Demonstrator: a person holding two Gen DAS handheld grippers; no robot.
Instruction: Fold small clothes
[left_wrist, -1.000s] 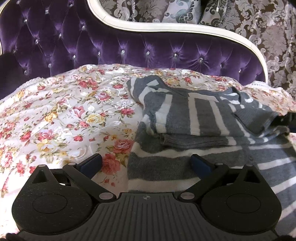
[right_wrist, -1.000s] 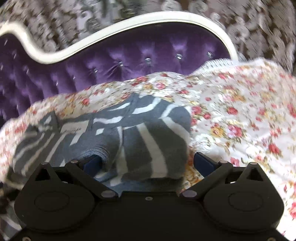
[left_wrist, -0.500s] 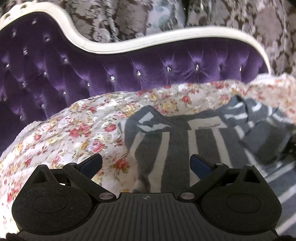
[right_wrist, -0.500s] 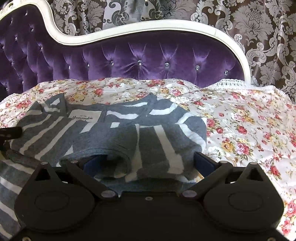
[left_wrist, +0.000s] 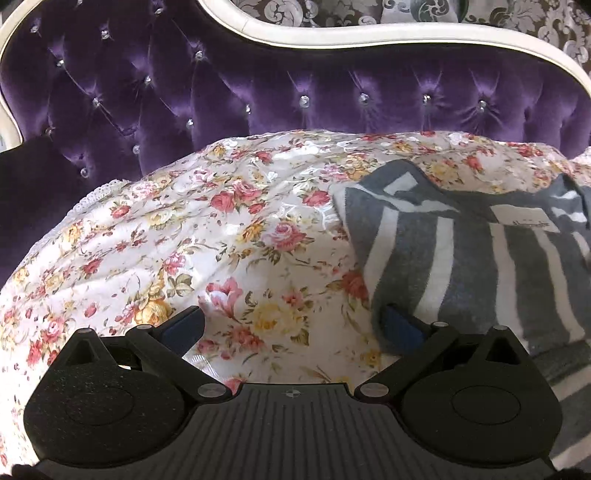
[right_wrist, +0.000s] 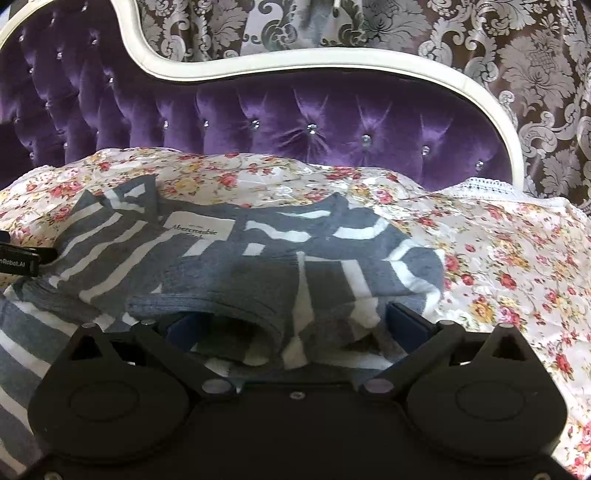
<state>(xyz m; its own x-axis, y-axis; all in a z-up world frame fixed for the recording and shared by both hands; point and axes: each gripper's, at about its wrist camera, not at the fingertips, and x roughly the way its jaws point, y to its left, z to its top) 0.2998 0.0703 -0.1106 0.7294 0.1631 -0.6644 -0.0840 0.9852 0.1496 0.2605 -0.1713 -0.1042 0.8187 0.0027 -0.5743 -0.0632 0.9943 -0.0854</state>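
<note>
Behind everything you have the purple tufted headboard (left_wrist: 332, 99) with its white curved frame, and patterned damask curtains (right_wrist: 517, 66) beyond it. Below that, the bed's floral bedspread (left_wrist: 221, 240) fills most of both views.

Your grey and white striped sweater (right_wrist: 258, 258) lies on the bedspread, partly folded over itself, its white neck label (right_wrist: 199, 230) facing up. In the left wrist view it sits to the right of centre, its lower left edge draped against your left gripper's right finger.

Your left gripper (left_wrist: 291, 328) is spread wide and grasps nothing; only bedspread shows between its fingers. Your right gripper (right_wrist: 291, 325) is also spread wide, with a bunched fold of the sweater lying between its fingers but not clamped. The left gripper shows at the left edge of the right wrist view, touching the sweater's edge.
</note>
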